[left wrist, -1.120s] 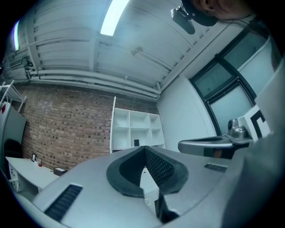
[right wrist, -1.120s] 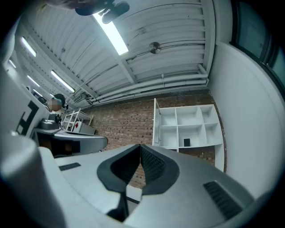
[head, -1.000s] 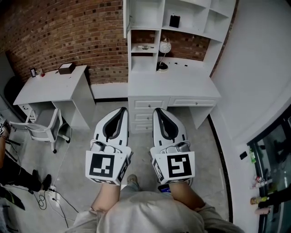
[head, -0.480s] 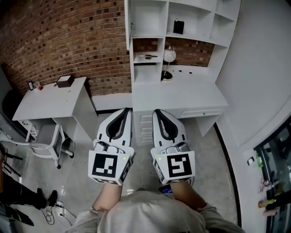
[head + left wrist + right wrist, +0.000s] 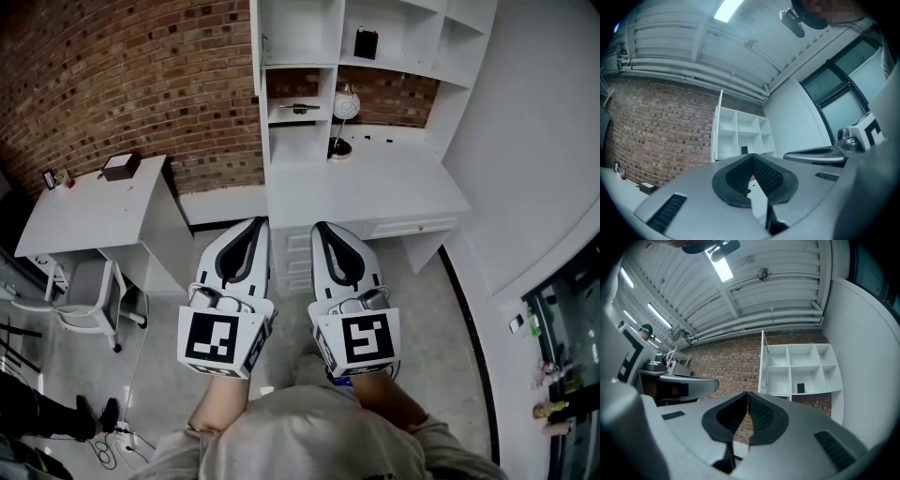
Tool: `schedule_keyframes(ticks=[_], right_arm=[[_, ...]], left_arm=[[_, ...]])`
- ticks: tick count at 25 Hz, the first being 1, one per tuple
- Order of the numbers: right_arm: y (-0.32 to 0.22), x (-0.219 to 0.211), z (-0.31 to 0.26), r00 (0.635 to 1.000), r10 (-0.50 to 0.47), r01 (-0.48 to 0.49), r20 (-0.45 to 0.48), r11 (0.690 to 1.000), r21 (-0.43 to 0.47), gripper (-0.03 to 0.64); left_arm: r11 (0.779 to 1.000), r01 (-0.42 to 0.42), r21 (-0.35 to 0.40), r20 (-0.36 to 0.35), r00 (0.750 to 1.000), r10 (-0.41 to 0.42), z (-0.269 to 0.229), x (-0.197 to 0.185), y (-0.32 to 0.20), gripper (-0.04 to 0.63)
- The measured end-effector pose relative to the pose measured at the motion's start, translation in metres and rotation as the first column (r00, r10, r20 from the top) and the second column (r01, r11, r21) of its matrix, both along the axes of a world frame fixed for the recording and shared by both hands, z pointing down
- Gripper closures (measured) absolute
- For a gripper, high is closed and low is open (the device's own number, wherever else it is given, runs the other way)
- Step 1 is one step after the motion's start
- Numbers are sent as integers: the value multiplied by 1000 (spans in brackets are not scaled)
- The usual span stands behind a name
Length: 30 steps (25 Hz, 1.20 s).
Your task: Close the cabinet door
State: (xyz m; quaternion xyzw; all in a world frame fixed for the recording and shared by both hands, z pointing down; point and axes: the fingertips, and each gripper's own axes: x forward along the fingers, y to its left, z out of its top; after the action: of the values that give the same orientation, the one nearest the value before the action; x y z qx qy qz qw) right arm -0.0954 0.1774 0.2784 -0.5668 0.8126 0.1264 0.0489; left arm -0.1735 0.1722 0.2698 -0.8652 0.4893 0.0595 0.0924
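Left claw [image 5: 254, 228] and right claw [image 5: 322, 229] are closed, empty, well short of the cabinet door [image 5: 255, 42] open above the table's [image 5: 375, 187] left edge; pushing its thin edge risks slipping.

Cabinet door [image 5: 255, 45]: seen edge-on in every view, so its face cannot be seen; its top is cut off by the head view's upper edge.
Shelf unit [image 5: 441, 56]: upper compartments cut off at the top of the head view.
Dark object [image 5: 366, 43] in a shelf compartment: too small to identify.
Desk drawers [image 5: 292, 248]: mostly hidden behind the left gripper [image 5: 258, 223] and right gripper [image 5: 318, 227].
Side desk [image 5: 94, 211]: the small items on it are too small to tell.
Person at lower left [image 5: 37, 417]: cut off by the edge; only legs and a shoe show.
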Motion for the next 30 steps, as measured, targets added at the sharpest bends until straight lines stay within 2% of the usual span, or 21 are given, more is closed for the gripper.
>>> schedule_keyframes(ticks=[14, 30], right_arm=[[-92, -11, 3, 1000, -27, 27, 1, 1000, 11, 597], [-263, -10, -8, 993, -119, 119, -6, 993, 9, 597]], left_arm=[[1000, 1, -3, 2, 1000, -1, 5, -3, -87, 589], [995, 92, 25, 4, 996, -93, -11, 0, -249, 589]])
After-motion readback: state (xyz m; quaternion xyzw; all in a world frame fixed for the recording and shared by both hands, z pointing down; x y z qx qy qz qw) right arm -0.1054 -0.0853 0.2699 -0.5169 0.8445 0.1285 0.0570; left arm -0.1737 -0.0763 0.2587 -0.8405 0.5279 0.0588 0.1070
